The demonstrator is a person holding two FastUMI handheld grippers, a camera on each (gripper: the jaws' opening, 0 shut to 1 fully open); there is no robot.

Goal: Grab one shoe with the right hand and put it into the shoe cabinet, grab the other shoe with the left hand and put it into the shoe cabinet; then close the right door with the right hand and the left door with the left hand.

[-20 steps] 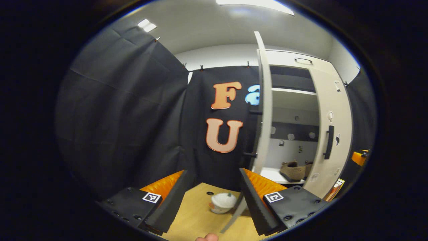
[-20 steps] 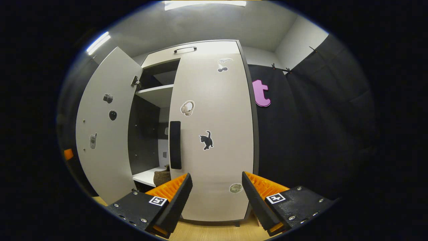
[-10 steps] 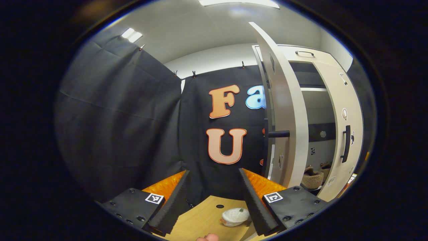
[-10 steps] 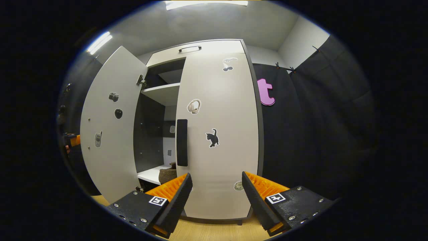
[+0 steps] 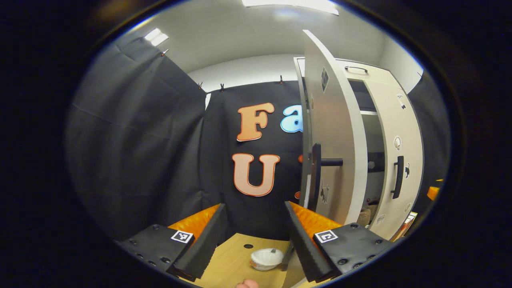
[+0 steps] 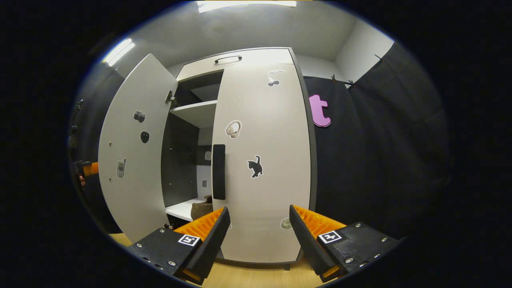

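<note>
The left gripper [image 5: 253,232] is spread and holds nothing; its right-hand finger sits just beside the outer edge of the left door [image 5: 336,132], and I cannot tell whether it touches. In the right gripper view the right gripper [image 6: 258,236] is likewise spread and empty, in front of the right door [image 6: 264,160], which looks shut flush with the shoe cabinet [image 6: 236,60].

The step in hand appears to be closing the left door. It would go best with the finger laid flat on the door's outer face near the free edge or the black handle [image 5: 316,176], far from the hinge, pushed in a steady arc until the panel meets the frame beside the right door.

That door stands upright, long axis vertical, swung partly out, its free edge pointing toward the camera. Beyond it, a shoe [image 6: 202,209] rests on the lower shelf [image 6: 180,210] near its front edge.
</note>
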